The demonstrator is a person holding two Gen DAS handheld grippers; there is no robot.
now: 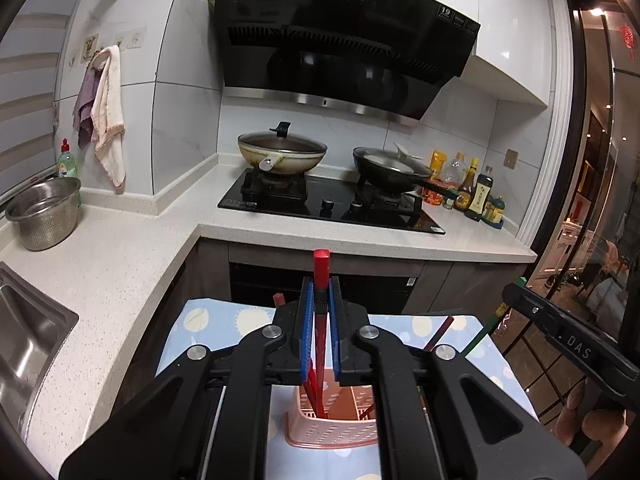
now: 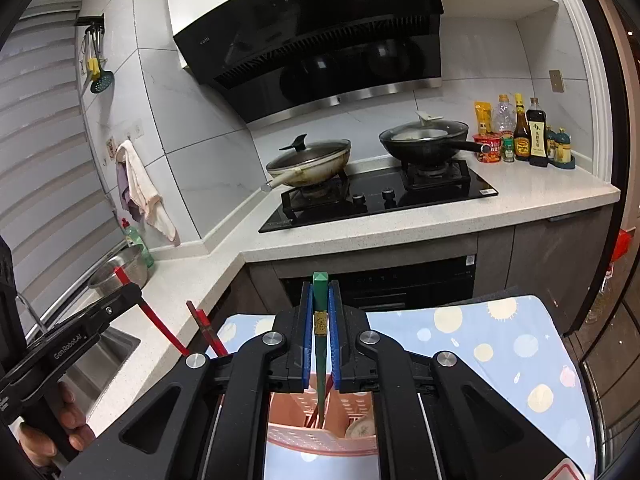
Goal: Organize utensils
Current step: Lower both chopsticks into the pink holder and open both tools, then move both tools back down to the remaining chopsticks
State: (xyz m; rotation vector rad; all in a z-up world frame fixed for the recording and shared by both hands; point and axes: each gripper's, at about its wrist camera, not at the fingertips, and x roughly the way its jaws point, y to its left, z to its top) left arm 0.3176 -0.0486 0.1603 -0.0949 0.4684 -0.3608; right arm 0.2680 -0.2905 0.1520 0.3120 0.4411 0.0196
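Both tongs are clamped on a chopstick apiece. Your left tongs [image 1: 320, 308] grip a red chopstick [image 1: 321, 276] between the blue pads, its square top standing out at 12 o'clock of the jaws and its lower end reaching down into the pink basket [image 1: 332, 432]. Your right tongs [image 2: 320, 312] pinch a green chopstick [image 2: 320, 292] the same way, upright, its tip dipping toward the same basket, seen in the right view as a perforated holder [image 2: 320, 440] with a divider and something round and pale in the compartment at 3 o'clock. The basket sits on a blue spotted cloth [image 2: 500, 344] covering the tabletop below you; other red sticks already lean in it and slant out toward 10 o'clock. Judged from this, you are at the drop-in step. Do it well: keep each stick near vertical so the tip clears the rim and the leaning sticks; lower until the tip is well inside the compartment that holds the other chopsticks, not the one with the round item. Let go one side at a time, opening gently so the stick slides rather than bounces. Watch the light basket; a sideways nudge could tip it. Keep your two hands apart as you lift away.
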